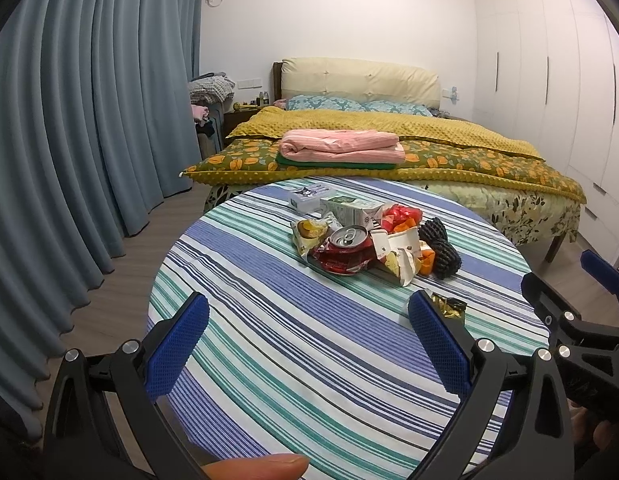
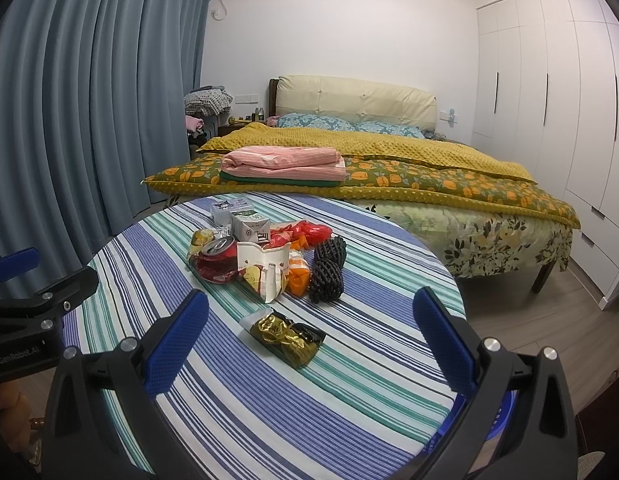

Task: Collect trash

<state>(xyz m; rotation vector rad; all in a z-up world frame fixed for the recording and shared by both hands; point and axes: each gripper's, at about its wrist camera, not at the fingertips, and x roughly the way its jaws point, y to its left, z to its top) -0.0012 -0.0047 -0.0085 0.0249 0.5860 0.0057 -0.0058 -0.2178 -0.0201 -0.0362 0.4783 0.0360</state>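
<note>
both grippers, left gripper (image 1: 309, 336) and right gripper (image 2: 309, 332), hang spread wide and empty over the striped table (image 2: 349, 400). gold wrapper (image 2: 287, 336) lies nearest the right one; farther, a red coca-cola can (image 1: 345, 250) in the trash pile (image 1: 373, 240). other print unreadable.

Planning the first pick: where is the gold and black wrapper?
The gold and black wrapper lies alone on the striped tablecloth, in the right wrist view just ahead of the open right tool, nearer than the trash pile.
</note>
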